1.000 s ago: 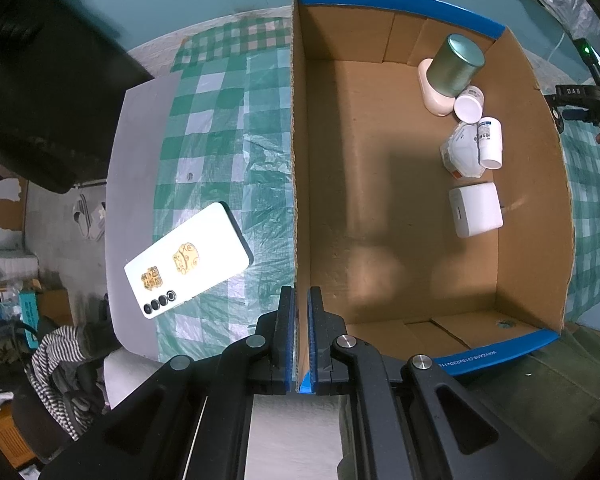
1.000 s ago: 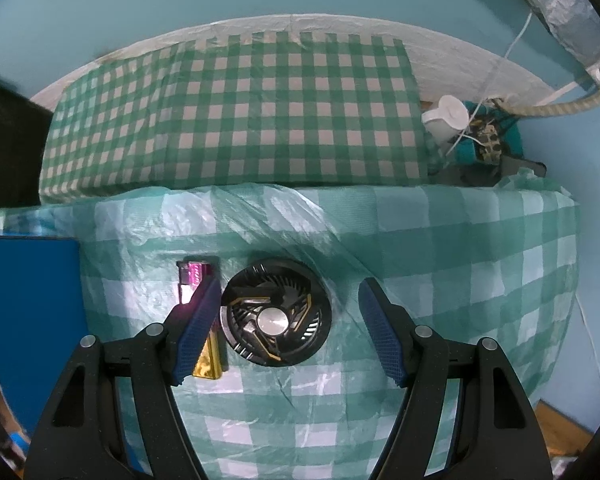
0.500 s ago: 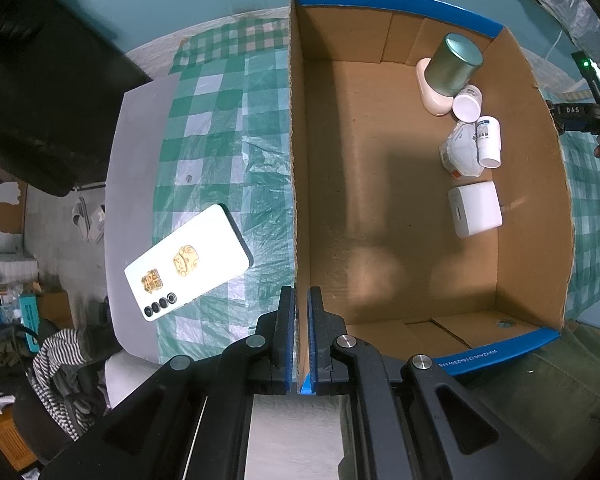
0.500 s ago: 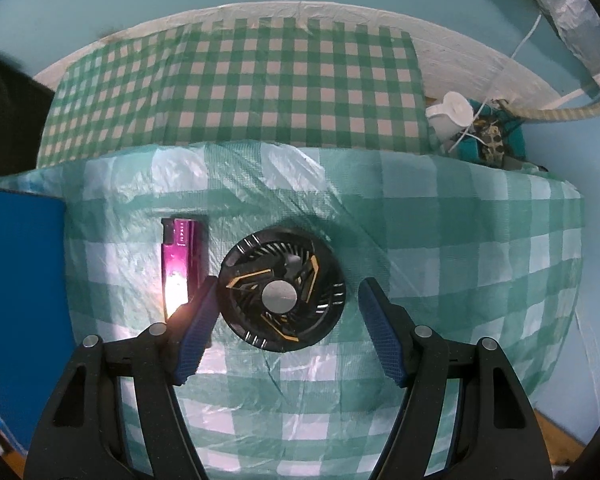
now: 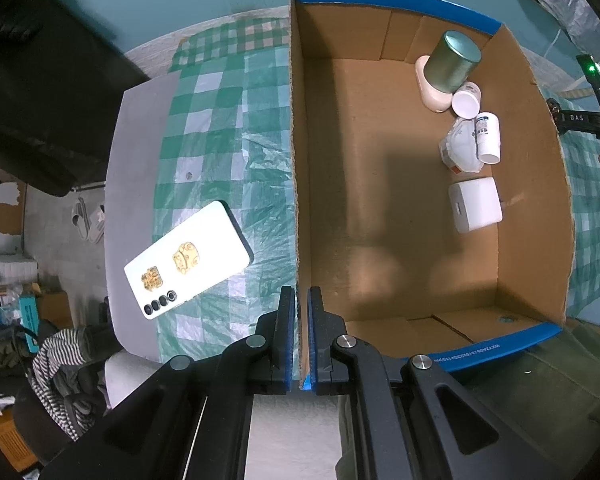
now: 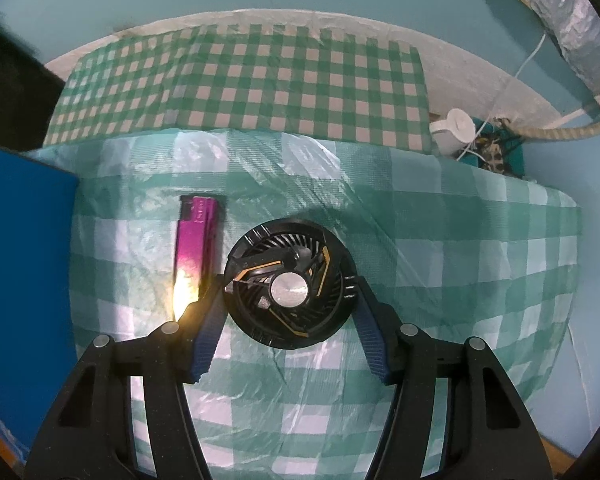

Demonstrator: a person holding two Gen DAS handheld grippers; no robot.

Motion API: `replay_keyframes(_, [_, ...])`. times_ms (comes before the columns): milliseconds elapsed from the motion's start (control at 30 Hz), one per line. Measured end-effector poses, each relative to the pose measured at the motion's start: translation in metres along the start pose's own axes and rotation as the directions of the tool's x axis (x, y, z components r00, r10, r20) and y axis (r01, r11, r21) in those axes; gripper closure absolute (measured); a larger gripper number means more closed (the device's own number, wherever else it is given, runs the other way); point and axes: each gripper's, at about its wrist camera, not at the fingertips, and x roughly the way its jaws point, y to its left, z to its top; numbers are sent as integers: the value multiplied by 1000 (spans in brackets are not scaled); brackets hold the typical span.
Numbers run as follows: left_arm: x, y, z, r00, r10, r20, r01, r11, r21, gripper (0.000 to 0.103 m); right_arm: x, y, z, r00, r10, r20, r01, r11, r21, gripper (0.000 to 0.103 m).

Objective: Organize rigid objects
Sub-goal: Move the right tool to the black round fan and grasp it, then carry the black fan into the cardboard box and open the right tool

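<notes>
The right gripper (image 6: 288,300) has just been closing on the round black cooling fan (image 6: 290,286), its pads at nine and three o'clock touching the rim. A magenta lighter (image 6: 196,240) lies at ten o'clock, long axis toward twelve. The left gripper (image 5: 298,316) is clamped on the cardboard box (image 5: 296,160) wall.

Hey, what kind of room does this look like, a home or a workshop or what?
Most likely a lived-in home room, not a workshop. A green checked tablecloth under clear plastic covers the table, striped clothing lies heaped beside it, and slippers sit on the floor. A cardboard box holds household bottles.
</notes>
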Motion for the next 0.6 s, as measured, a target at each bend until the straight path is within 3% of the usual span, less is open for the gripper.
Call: replay_keyframes(600, [0, -2, 0, 1000, 0, 3, 0, 1000, 20, 98, -56, 42, -24, 998, 45, 49, -39, 992, -120, 43])
